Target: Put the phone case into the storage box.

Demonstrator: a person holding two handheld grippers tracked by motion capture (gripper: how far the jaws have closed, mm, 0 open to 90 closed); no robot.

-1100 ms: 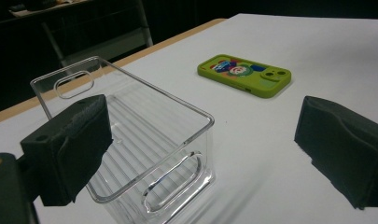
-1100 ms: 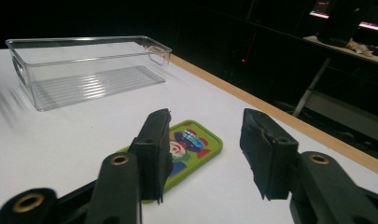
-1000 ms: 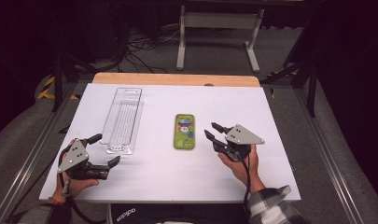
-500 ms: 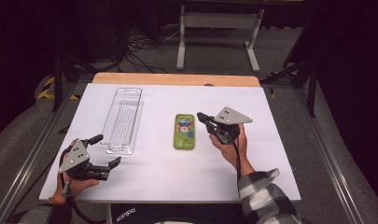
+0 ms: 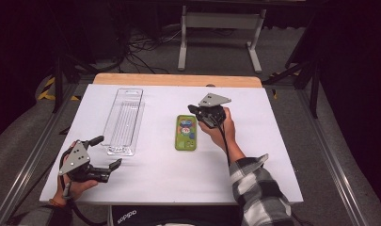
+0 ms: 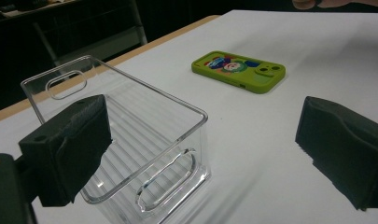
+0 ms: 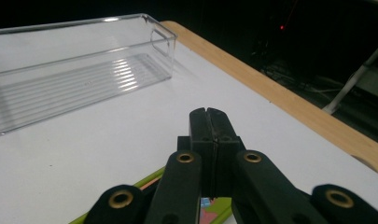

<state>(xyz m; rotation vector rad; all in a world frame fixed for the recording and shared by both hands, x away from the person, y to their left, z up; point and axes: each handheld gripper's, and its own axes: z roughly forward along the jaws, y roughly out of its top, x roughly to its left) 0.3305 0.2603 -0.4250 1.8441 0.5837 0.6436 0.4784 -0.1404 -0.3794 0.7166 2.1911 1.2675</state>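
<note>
High view puts the right hand-held gripper [image 5: 196, 113], jaws pressed together and empty, just over the far end of the green phone case [image 5: 186, 132], lying lengthwise away from the person on the counter [image 5: 282, 141], with the left hand-held gripper [image 5: 103, 153] wide apart and farther off.

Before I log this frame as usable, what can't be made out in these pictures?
- Green phone case: right gripper view, mostly hidden behind the right gripper.
- Case artwork: high view, too small to read.
- Clear plastic bin: left gripper view, near corner cut off by the bottom edge and left gripper's jaw.
</note>
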